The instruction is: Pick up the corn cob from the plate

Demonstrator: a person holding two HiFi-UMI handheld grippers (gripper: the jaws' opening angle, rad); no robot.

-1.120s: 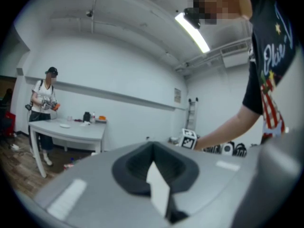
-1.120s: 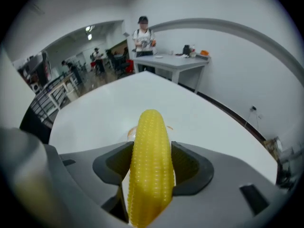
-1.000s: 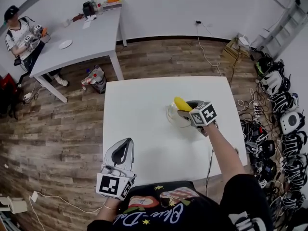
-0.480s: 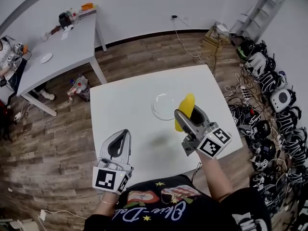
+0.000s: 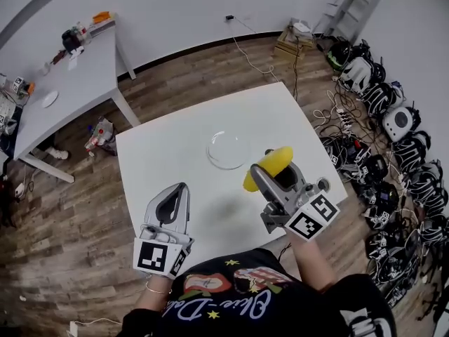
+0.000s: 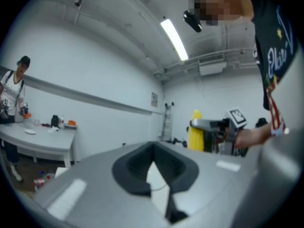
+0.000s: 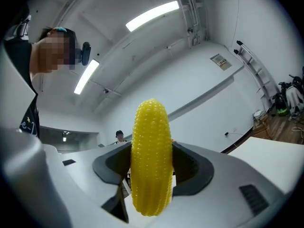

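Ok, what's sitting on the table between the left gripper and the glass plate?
Nothing: the head view shows only bare white table between the left gripper and the glass plate. The right gripper holds the corn cob aside.

Head view: from above, steeply down on desk (image 5: 161, 156), left tongs (image 5: 181, 188), right tongs (image 5: 275, 170).
Left tongs view: close along its jaws, level, toward right tongs.
Right tongs view: close on corn (image 7: 151, 160), slightly upward.
Shared: corn, in all three.

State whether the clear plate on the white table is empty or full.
Empty. The round clear glass plate shows nothing inside; the yellow corn cob sits clamped in the right gripper, clear of it.
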